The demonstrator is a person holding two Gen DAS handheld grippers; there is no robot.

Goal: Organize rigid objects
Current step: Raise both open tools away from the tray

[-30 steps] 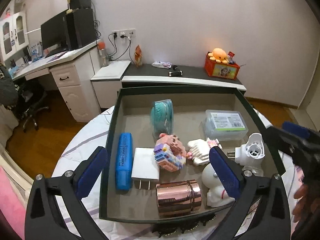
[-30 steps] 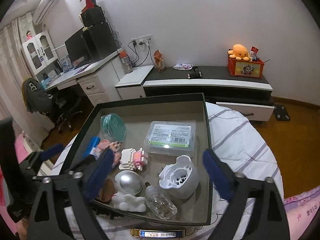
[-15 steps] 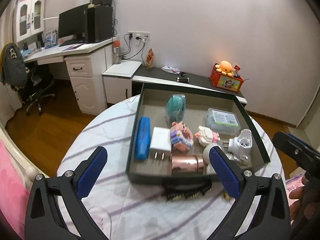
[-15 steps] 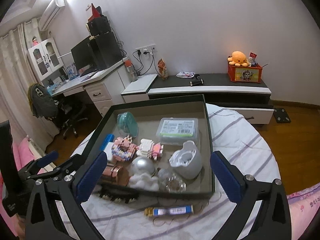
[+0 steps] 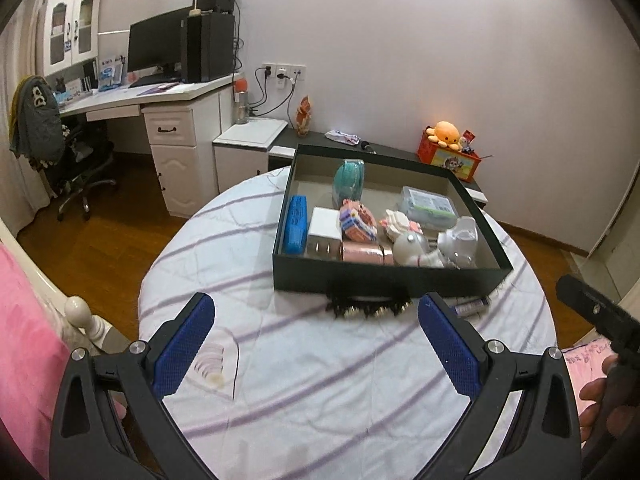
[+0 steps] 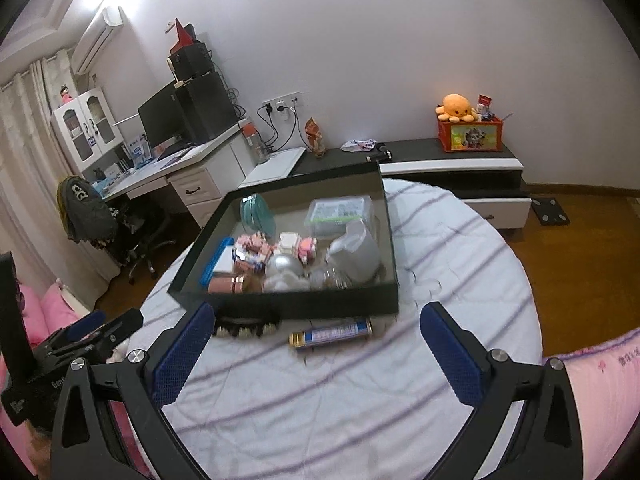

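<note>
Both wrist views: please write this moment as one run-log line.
left tongs: open, empty | right tongs: open, empty | box: filled | tube, brush: outside box

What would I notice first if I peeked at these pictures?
A dark box in the middle of the striped round table, crammed with little toys and gadgets. Just in front of it lie a black hairbrush and a blue tube. Far back, an orange plush octopus tops a red box.

I was in a home bedroom: a white corner desk [image 5: 168,120] carried a computer monitor [image 5: 154,50], an office chair [image 5: 76,164] held a draped jacket, an orange octopus plush [image 6: 457,107] sat on a low cabinet [image 6: 452,162], and pink bedding [image 5: 24,340] lay beside me.
</note>
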